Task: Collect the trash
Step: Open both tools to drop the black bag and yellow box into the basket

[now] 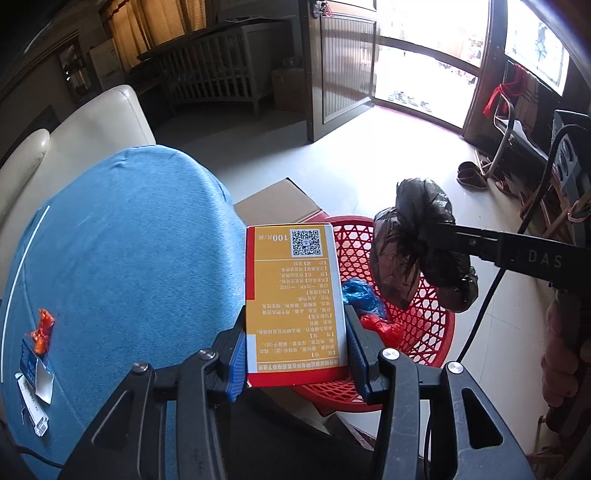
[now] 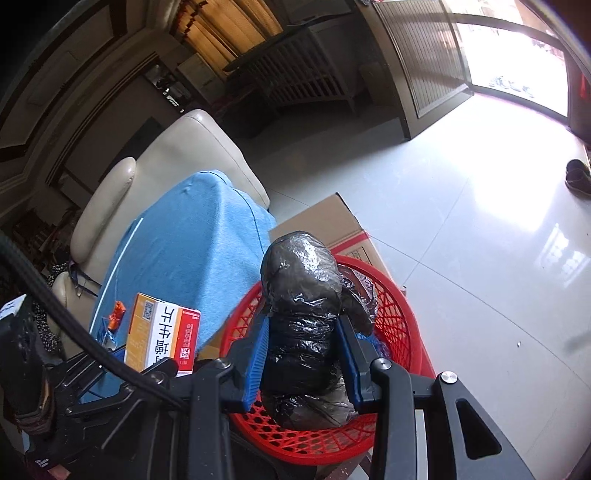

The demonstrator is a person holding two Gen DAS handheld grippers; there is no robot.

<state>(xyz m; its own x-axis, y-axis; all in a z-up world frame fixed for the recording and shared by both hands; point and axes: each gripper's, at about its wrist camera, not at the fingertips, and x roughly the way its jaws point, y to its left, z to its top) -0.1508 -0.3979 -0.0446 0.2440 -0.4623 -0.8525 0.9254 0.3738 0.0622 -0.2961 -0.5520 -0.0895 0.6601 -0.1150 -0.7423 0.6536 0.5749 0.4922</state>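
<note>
Sunlight pours through an open doorway [image 1: 424, 55] onto a pale tiled floor [image 2: 480, 229], where a red mesh basket [image 1: 424, 332] sits beside a table draped in a blue cloth [image 1: 122, 240]. A cream armchair [image 2: 192, 147] stands behind the table, with a slatted wooden crib [image 1: 214, 70] and drawn orange curtains [image 1: 159, 22] further back along the dim wall. A flat cardboard box [image 2: 325, 218] lies on the floor, wedged between the table and the basket. A pair of dark shoes [image 1: 471, 175] rests near the door.

The left gripper [image 1: 295, 354] is clamped on an orange and red medicine box [image 1: 295, 295], its blue pads pressing both long sides as the box hangs at the table's edge, partly over the basket rim. The right gripper [image 2: 303, 350] is squeezed tight around a crumpled black plastic bag [image 2: 303, 295], held above the basket. Blue [image 1: 360, 295] and red [image 1: 380, 326] scraps of plastic already lie at the basket's bottom.

On the cloth, an orange sweet wrapper [image 1: 43, 334] and a torn blue and white packet [image 1: 35, 373] lie close together near the table's left side, well apart from the basket. A black cable [image 1: 480, 314] trails down across the floor from the right gripper's handle.
</note>
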